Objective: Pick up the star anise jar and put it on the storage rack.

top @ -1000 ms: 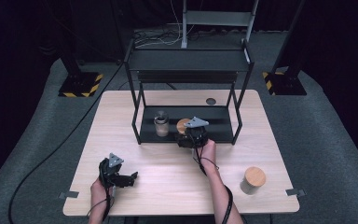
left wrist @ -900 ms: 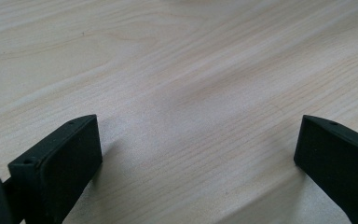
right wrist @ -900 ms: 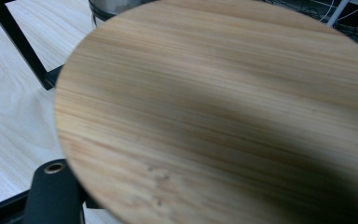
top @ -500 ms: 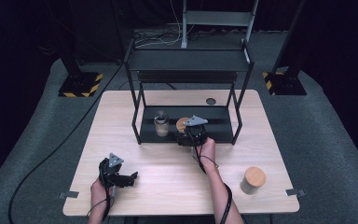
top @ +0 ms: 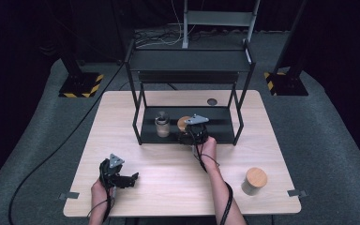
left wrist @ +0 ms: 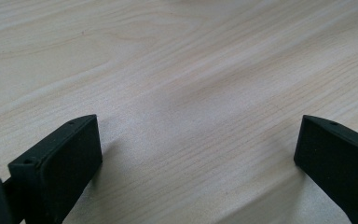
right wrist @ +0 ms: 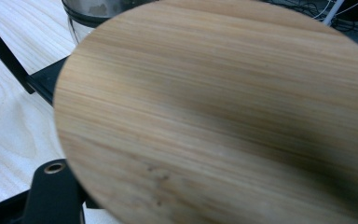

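My right gripper (top: pixel 186 133) reaches into the lower shelf (top: pixel 220 132) of the black rack and is shut on a round wooden lid (top: pixel 183 123). In the right gripper view the wooden lid (right wrist: pixel 214 112) covers most of the picture, and one black finger (right wrist: pixel 51 193) shows under its lower left edge. A glass jar (top: pixel 162 125) with no lid stands on the same shelf just left of the lid; its rim (right wrist: pixel 93 14) shows behind the lid. My left gripper (top: pixel 132 179) rests on the table near the front left, open, with bare wood between its fingertips (left wrist: pixel 60 163).
The black two-level rack (top: pixel 190 61) stands at the back middle of the wooden table (top: pixel 168 173). A pale jar with a wooden lid (top: pixel 254 181) stands at the front right. A small dark disc (top: pixel 212 101) lies behind the rack. Cables trail from both grippers.
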